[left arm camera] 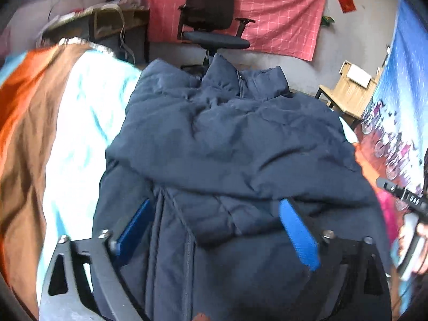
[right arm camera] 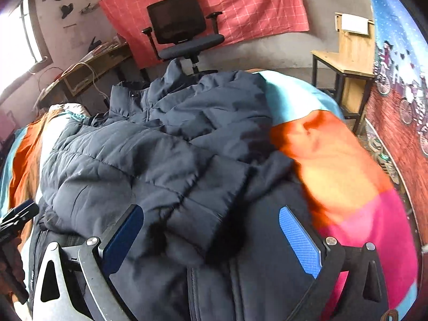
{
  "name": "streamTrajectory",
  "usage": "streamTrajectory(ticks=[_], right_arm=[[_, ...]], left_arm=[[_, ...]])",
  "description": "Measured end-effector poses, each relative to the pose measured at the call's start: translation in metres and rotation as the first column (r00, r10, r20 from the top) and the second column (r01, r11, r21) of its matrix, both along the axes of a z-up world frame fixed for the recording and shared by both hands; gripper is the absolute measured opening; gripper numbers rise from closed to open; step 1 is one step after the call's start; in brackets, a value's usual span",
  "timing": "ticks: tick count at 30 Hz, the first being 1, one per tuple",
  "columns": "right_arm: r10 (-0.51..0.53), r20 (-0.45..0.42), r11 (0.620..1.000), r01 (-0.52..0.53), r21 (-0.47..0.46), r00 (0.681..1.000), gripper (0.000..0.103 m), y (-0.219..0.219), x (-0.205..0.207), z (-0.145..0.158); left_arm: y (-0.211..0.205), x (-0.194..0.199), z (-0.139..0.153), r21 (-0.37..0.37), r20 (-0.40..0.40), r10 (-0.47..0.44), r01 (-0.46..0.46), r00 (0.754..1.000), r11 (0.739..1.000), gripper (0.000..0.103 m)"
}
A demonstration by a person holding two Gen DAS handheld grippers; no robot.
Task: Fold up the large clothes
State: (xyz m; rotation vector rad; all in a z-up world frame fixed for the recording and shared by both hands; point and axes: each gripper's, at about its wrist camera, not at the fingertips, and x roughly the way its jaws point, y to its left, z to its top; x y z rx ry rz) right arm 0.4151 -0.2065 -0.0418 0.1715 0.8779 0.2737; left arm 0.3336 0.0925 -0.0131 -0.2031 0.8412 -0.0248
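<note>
A dark navy puffer jacket (left arm camera: 230, 139) lies on the bed with its collar at the far end and its zip front facing up. Its sleeves are folded in across the body, and one sleeve's cuff (right arm camera: 214, 208) lies in the middle in the right wrist view. My left gripper (left arm camera: 216, 227) stands open over the jacket's near part, with its blue pads (left arm camera: 297, 232) wide apart and fabric lying between them, not pinched. My right gripper (right arm camera: 211, 236) is open too, straddling the cuff and the hem, and it also shows at the edge of the left wrist view (left arm camera: 401, 195), held by a hand.
The bed sheet (right arm camera: 334, 155) has orange, pink, cyan and white patches and reaches past the jacket on both sides. Beyond the bed stand a black office chair (left arm camera: 214, 26), a cluttered wooden desk (right arm camera: 88, 72) at the left and a wooden stand (right arm camera: 345, 61) at the right.
</note>
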Motion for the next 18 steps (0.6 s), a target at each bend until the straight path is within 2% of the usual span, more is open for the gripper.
streamTrajectory(ticks=[3,9,11,14,18], right_arm=[[-0.007,-0.018,1.000,0.007,-0.002,1.000,0.103,-0.003,-0.008,0.010],[0.023,0.002,1.000,-0.023,-0.001,1.000,0.103,0.009,-0.032,0.028],[0.037,0.024,0.999,-0.037,0.004,0.999,0.103,0.015,-0.039,0.031],[0.055,0.079,0.997,-0.051,-0.051,0.995,0.103,0.027,-0.050,0.042],[0.072,0.171,0.995,-0.059,-0.081,0.983,0.103,0.040,-0.058,0.068]], left_arm=[[0.003,-0.012,0.013,-0.047,0.042,0.022,-0.020,0.999,0.999,0.099],[0.007,-0.038,0.032,-0.061,0.101,0.029,-0.023,0.994,0.998,0.101],[0.012,-0.045,0.041,-0.056,0.127,0.037,-0.030,0.991,0.998,0.101],[0.018,-0.053,0.057,-0.035,0.190,0.050,-0.044,0.980,0.998,0.101],[0.026,-0.051,0.078,-0.033,0.263,0.053,-0.046,0.963,0.998,0.101]])
